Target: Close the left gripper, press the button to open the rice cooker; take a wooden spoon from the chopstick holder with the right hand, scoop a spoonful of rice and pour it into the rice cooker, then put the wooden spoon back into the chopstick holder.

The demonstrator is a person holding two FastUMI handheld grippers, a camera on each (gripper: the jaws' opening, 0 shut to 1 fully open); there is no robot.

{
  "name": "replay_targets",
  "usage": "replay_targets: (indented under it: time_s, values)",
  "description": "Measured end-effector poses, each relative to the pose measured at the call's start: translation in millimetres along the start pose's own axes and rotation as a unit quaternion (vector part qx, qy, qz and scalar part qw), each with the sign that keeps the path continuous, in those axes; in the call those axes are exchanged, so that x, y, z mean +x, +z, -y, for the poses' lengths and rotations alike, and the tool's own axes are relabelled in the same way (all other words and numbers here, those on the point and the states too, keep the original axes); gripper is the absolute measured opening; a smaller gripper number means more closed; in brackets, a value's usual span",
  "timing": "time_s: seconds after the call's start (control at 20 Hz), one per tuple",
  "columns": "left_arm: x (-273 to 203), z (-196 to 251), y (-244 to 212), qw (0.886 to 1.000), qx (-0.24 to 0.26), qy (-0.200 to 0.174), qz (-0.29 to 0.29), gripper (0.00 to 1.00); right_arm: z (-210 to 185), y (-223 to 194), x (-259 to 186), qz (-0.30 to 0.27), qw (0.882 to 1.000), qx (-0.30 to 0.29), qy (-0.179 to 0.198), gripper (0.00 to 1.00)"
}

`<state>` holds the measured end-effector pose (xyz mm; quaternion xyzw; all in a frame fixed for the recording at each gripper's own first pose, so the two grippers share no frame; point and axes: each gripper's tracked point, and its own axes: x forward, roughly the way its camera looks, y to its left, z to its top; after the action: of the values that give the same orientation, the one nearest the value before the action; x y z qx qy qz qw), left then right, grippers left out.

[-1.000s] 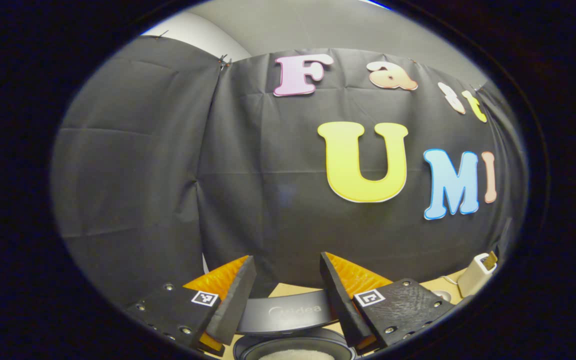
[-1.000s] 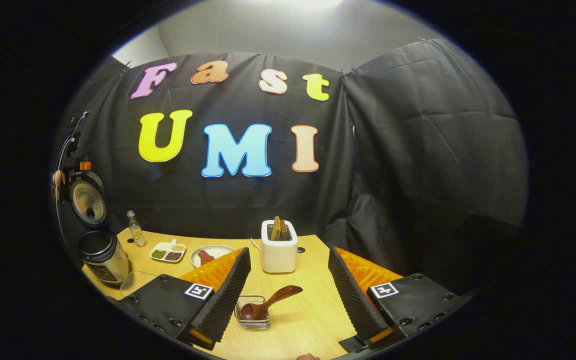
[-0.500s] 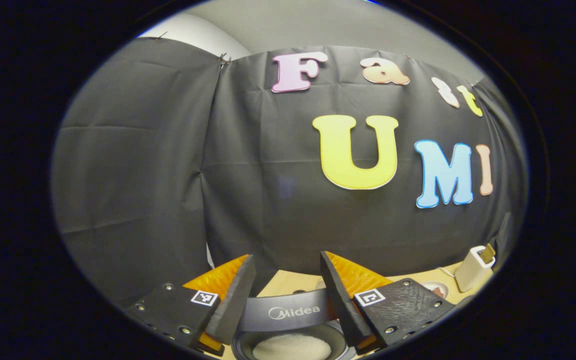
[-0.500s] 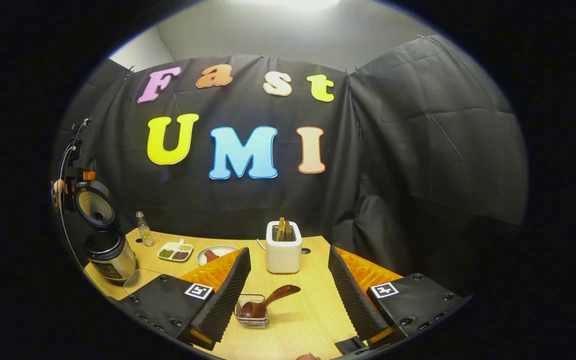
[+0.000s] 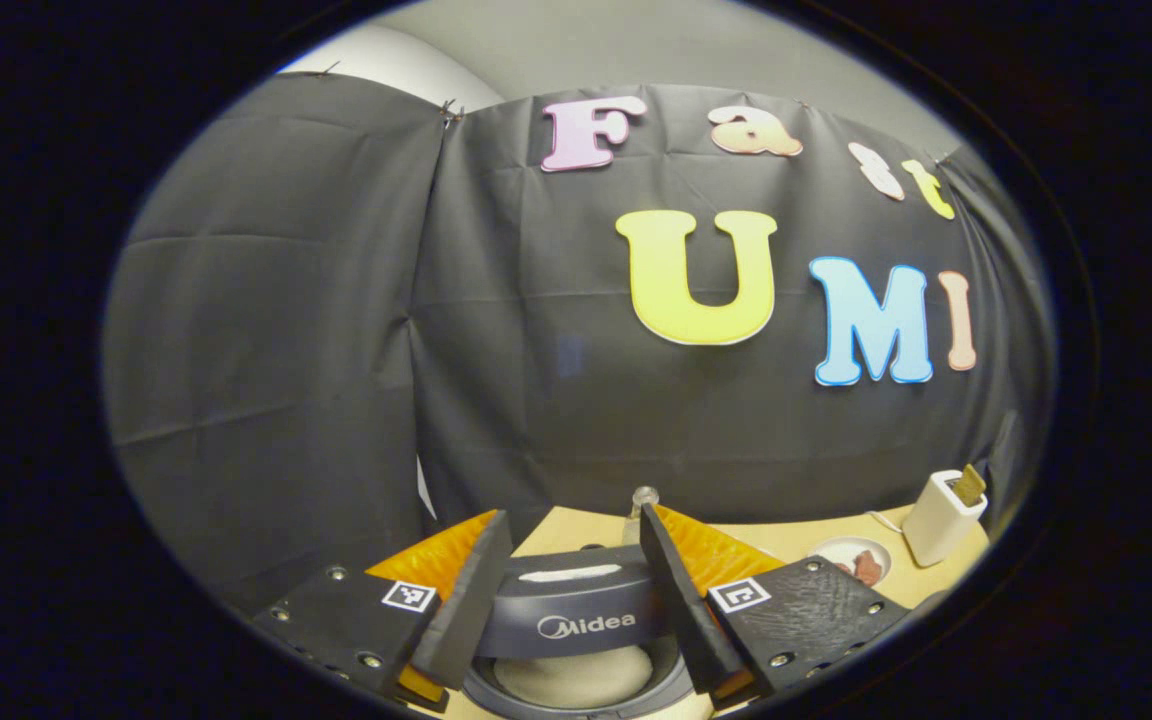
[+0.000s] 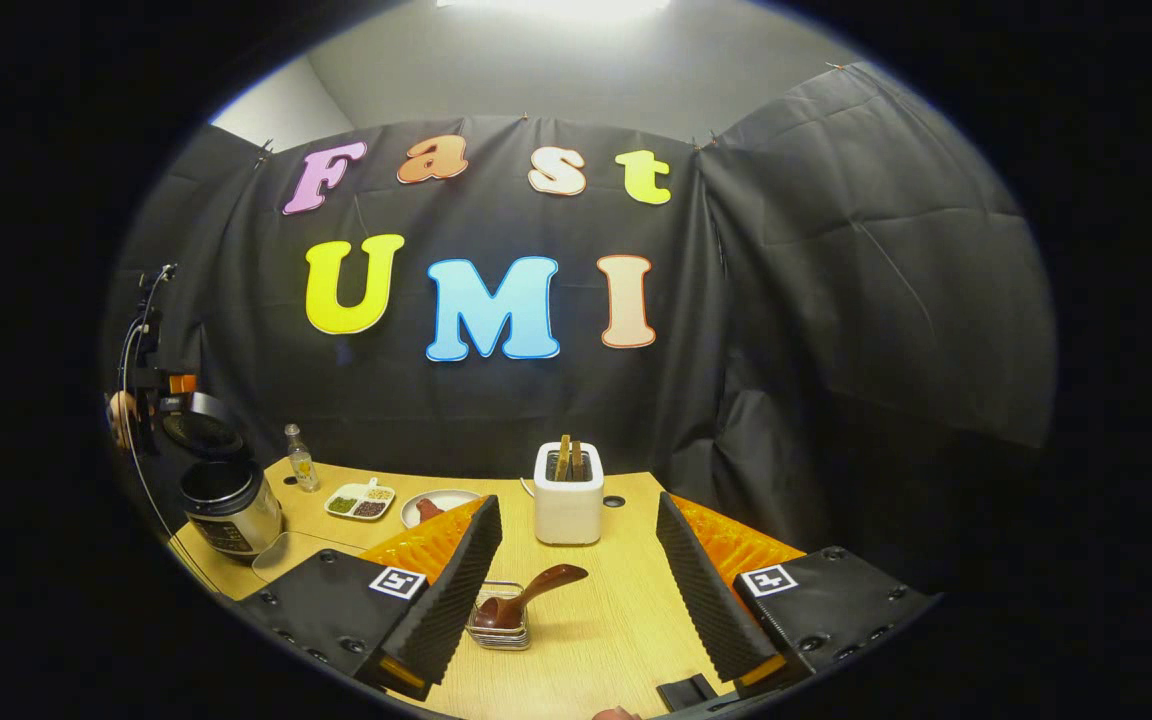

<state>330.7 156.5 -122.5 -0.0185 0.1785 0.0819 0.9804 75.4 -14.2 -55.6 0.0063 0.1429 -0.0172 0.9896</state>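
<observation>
My left gripper (image 5: 576,560) jaws stand apart around one dark rice cooker lid (image 5: 576,610); right gripper (image 6: 576,560) jaws apart, one brown wooden spoon (image 6: 526,598) between.

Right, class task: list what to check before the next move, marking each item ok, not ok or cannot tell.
1. The rice cooker lid is raised off the pot: ok.
2. There is white rice in the pot: ok.
3. The wooden spoon sits in the chopstick holder: ok.
4. The right gripper is open and empty: ok.
5. The left gripper touches the lid: cannot tell.
</observation>
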Motion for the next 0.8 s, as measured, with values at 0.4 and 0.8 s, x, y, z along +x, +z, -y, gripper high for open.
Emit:
replay_targets:
  time_s: [0.4, 0.8]
  values:
    - [-25, 9, -45, 1.0, 0.0, 0.006, -0.023, 0.84, 13, -6, -6, -0.007, 1.0, -0.001, 0.009, 0.98]
    - [-40, 15, -94, 0.999, 0.0, 0.009, -0.051, 0.84, 16, -6, -6, -0.006, 1.0, -0.006, 0.022, 0.98]
